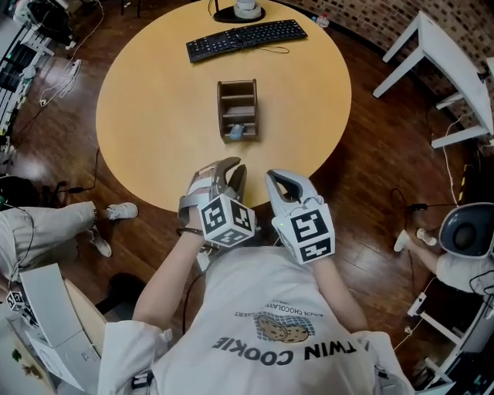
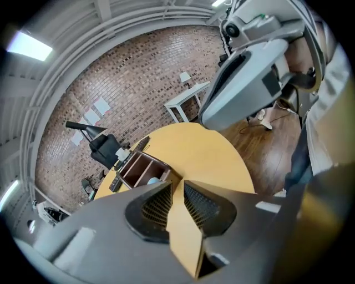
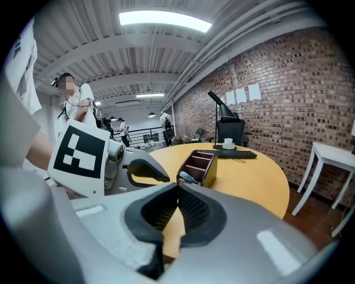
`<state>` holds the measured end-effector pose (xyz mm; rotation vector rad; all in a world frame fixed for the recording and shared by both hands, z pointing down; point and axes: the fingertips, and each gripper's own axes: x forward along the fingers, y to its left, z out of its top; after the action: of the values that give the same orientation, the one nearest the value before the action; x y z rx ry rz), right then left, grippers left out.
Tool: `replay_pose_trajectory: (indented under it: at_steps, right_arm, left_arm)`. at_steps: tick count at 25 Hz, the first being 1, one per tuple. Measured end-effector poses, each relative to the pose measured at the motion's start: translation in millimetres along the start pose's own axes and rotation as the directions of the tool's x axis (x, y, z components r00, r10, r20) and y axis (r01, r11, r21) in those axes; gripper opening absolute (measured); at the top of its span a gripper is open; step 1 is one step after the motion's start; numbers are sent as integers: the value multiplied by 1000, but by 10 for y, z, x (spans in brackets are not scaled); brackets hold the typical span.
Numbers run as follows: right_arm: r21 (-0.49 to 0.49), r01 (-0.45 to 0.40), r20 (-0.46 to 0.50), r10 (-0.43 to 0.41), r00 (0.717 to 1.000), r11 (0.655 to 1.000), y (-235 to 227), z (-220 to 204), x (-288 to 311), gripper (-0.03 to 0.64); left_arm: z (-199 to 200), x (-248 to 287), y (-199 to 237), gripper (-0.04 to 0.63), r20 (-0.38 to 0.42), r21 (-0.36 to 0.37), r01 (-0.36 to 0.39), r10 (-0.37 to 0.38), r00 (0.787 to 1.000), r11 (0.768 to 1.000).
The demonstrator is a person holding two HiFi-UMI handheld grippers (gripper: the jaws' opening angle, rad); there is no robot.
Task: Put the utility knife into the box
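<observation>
A small brown wooden box (image 1: 221, 108) with several compartments stands in the middle of the round yellow table (image 1: 154, 116). A blue-grey utility knife (image 1: 236, 132) lies in its nearest compartment; the same knife (image 3: 187, 177) shows in the right gripper view. Both grippers hover side by side at the table's near edge, close to the person's body. My left gripper (image 1: 231, 166) has a narrow gap between its jaws (image 2: 177, 183) with nothing in it. My right gripper (image 1: 275, 178) has its tips touching (image 3: 177, 187) and holds nothing.
A black keyboard (image 1: 245, 38) and a white cup (image 1: 248, 9) sit at the table's far edge. A white table (image 1: 455, 69) stands at the right. Seated people's legs and shoes (image 1: 120, 210) are at the left. Cables lie on the wood floor.
</observation>
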<state>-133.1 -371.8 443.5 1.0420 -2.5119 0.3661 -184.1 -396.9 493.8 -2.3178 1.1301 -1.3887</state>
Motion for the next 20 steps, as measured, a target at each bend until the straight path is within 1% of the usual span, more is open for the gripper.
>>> replay_pose_trajectory:
  at_steps: [5,10,14,16,20]
  right_arm:
    - [-3,-36,22,36,999,999,-16,-128,-236,2]
    - [-12,-88,36,89,995,996,53,-292,-514,2]
    - [-31,-127,41,128,991,991,112,-463,-757,2]
    - [-38,-147,48,149,988,988,153,-532,-901,2]
    - [-46,-193,59,195,979,980,238,-654,-1179,2]
  left_arm:
    - [226,-218,-232,44,17,-82,-39,40,999,996]
    - [384,-429,-517,28,14,-169,-74,77,997,983]
    - [502,-605,-813,21,10,-213,-99,103,995,972]
    - [550,-707,-968,18,7,-243,-114,120,993,963]
    - [636,-918,-1284,8,-2,-326,-148,156,988,934]
